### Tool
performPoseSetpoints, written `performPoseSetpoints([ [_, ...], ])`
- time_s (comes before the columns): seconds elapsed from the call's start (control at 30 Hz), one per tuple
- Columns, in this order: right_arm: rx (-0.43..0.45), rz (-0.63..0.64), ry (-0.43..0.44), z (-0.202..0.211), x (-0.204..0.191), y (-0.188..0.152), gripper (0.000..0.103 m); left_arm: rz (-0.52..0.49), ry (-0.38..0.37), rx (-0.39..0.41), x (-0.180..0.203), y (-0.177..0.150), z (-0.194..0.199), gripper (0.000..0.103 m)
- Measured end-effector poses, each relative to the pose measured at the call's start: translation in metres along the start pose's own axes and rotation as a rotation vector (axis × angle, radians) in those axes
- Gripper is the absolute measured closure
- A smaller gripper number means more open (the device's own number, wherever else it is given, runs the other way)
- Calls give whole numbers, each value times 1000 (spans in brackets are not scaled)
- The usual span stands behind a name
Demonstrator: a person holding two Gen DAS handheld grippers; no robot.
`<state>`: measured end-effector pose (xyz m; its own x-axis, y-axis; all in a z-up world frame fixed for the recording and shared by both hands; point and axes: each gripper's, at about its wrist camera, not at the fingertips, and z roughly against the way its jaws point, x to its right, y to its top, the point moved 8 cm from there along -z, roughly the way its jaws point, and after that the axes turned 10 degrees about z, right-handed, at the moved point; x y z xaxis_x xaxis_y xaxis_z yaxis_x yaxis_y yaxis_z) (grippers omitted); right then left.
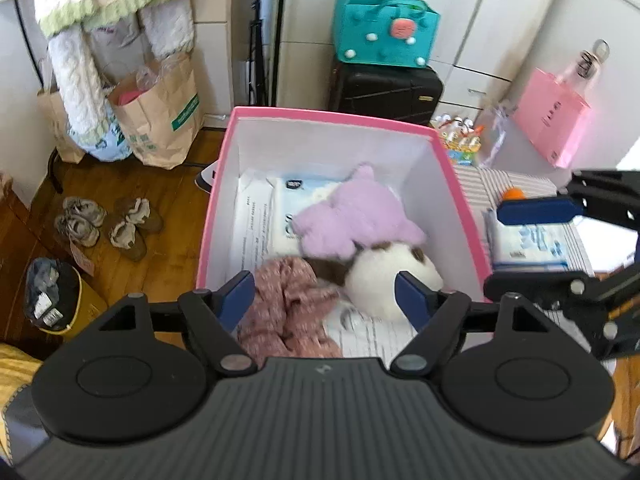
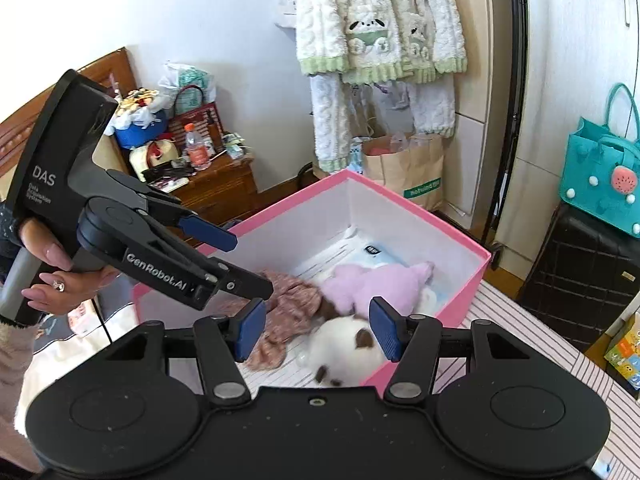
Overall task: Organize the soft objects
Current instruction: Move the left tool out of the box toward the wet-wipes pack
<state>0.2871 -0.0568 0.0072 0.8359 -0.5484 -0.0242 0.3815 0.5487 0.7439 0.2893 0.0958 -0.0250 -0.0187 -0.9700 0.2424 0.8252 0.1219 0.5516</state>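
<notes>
Hovering above the pink box (image 1: 224, 184), the left gripper (image 1: 326, 298) has its jaws well apart and nothing between them; its blue pads (image 1: 236, 300) frame the things below without touching them. The right gripper (image 2: 316, 330) is also parted, about half way, and it holds nothing. Just under the left fingers, at the near end of the box, lies a crumpled pink cloth (image 1: 288, 304), and beside it, toward the right pad, a white plush toy with brown patches (image 1: 388, 276). A little beyond the fingertips a lilac plush toy (image 1: 356, 216) rests partly on the white one, and behind it flat white packets (image 1: 288, 204) cover the floor of the box. Beyond the right side of the box, between the pads of the right gripper as the left camera sees it, a blue and white tissue pack (image 1: 528, 248) lies on the striped table (image 1: 480, 184); whether the pads touch it I cannot tell. I judge that all these things are light and soft. The plush toys will squash under the pads, so taking the thick body is better than an ear. The cloth is limp and needs a pinch on a raised fold. The pack's film may be slippery, so it should be gripped across its sides.
</notes>
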Motion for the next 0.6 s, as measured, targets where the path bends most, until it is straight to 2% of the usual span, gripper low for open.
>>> performPoseSetpoints([
  [0.27,20,36,-14,38,-19,-6,41,-74,-5,16,21,-20,36,26],
  [0.4,50,6,8,62,-23,-11,41,-97,-4,29,36,-28,54,25],
  [0.5,62,5,-19,78,-25,-17,40,-135,-2,54,49,-36,69,25],
  [0.6,60,6,-57,90,-25,-27,40,-149,-52,57,61,-47,86,25],
])
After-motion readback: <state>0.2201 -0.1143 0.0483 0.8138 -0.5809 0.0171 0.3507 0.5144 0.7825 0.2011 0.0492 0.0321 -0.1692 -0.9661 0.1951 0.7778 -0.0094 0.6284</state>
